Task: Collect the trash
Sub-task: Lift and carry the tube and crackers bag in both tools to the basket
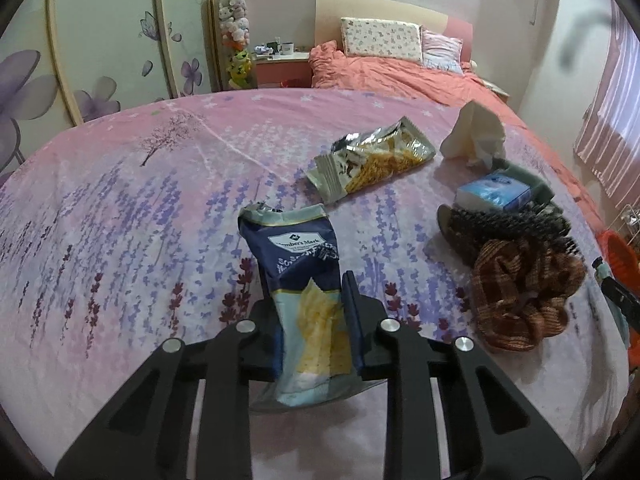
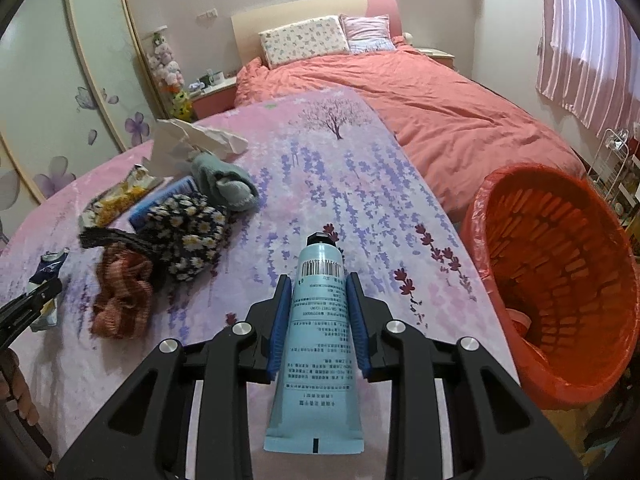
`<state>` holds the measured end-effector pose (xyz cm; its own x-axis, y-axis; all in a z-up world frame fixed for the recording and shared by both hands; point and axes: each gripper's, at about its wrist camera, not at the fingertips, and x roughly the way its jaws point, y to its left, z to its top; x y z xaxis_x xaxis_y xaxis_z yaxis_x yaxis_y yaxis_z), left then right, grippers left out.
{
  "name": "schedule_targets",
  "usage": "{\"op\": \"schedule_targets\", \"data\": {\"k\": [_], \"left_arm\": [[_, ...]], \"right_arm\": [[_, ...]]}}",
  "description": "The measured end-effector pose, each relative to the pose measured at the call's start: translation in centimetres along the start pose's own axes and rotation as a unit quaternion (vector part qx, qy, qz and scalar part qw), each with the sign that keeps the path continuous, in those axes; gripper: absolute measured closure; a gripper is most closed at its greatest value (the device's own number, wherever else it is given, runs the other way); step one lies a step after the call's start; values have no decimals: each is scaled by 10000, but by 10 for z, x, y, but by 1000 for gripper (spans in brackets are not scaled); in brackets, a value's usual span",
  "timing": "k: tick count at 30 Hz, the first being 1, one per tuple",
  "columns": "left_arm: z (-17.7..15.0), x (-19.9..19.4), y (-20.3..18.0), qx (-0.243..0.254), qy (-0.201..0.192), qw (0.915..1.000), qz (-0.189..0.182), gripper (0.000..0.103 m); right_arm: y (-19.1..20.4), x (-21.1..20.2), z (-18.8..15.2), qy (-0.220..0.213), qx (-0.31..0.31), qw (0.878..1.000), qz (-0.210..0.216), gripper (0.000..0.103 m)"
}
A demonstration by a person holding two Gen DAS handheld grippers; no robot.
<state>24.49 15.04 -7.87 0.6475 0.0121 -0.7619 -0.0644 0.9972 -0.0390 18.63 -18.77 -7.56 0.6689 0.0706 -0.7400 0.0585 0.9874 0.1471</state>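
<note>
A blue and white snack bag [image 1: 296, 280] stands between the fingers of my left gripper [image 1: 306, 280], which is shut on its lower half; the torn top sticks up beyond the fingertips. My right gripper [image 2: 318, 284] is shut on a light blue tube [image 2: 320, 320], cap pointing away, above the flowered bedspread [image 2: 360, 184]. A red bin with a red liner [image 2: 560, 280] stands just right of the bed edge, beside the right gripper. An opened silver snack bag [image 1: 376, 156] and a crumpled white tissue [image 1: 476, 136] lie further up the bed.
A pile lies between the grippers: a brown scrunchie [image 1: 524, 304], a dark daisy-print scrunchie [image 2: 192, 232], a small blue box [image 1: 496, 194] and a green knitted piece [image 2: 224, 184]. Beyond are an orange duvet [image 2: 440, 112], pillows and a wardrobe on the left.
</note>
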Motion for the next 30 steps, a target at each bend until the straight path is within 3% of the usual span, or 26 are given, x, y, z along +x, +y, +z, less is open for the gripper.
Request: {"op": "schedule_targets", "data": {"k": [6, 15, 24, 30], "left_arm": [[10, -40, -16, 142, -369, 9991, -156, 78], [16, -91, -73, 484, -700, 9938, -720, 78], [18, -122, -149, 975, -860, 9819, -1377, 78], [15, -128, -210, 1364, -866, 9694, -1849, 78]], "right_arm": [[-5, -30, 6, -289, 27, 9995, 159, 74], [-24, -73, 10, -746, 147, 9971, 71, 74], [-62, -108, 17, -1199, 402, 9919, -129, 74], [-97, -118, 23, -1400, 680, 9873, -313, 74]]}}
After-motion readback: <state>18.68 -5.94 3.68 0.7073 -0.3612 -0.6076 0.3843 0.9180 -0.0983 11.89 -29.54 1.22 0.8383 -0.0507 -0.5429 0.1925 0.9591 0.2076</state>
